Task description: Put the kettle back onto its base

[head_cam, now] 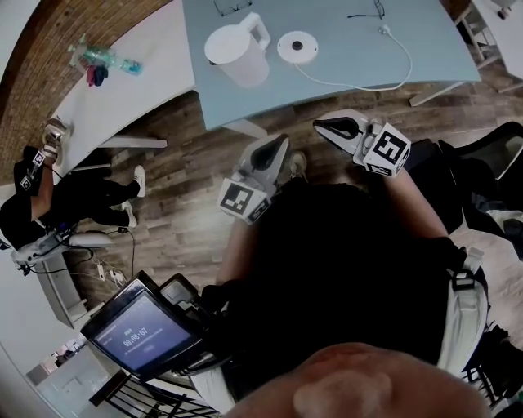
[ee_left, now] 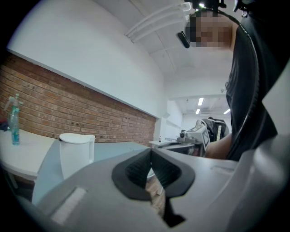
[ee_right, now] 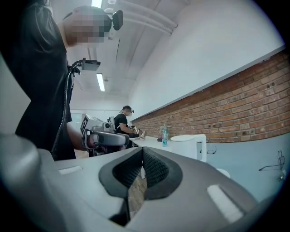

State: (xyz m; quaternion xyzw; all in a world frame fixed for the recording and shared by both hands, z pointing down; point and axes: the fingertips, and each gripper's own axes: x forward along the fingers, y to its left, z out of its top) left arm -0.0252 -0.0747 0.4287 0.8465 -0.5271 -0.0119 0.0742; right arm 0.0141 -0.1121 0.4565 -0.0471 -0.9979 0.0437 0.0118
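A white kettle (head_cam: 239, 51) stands upright on the pale blue table (head_cam: 343, 69), handle toward the round white base (head_cam: 297, 46) just to its right, a small gap between them. The base's white cord (head_cam: 368, 84) loops off to the right. My left gripper (head_cam: 279, 140) and right gripper (head_cam: 325, 125) hover over the wooden floor, short of the table's near edge, both shut with nothing in them. In the left gripper view the kettle (ee_left: 76, 154) shows left of the closed jaws. The right gripper view has the kettle (ee_right: 190, 145) and base (ee_right: 223, 172) right of its closed jaws.
A white table (head_cam: 122, 90) to the left carries a plastic bottle (head_cam: 106, 59). Another person (head_cam: 49, 196) sits at the far left. Glasses (head_cam: 233, 6) lie at the blue table's back. A dark chair (head_cam: 490, 163) stands at the right and a screen device (head_cam: 143, 326) near my waist.
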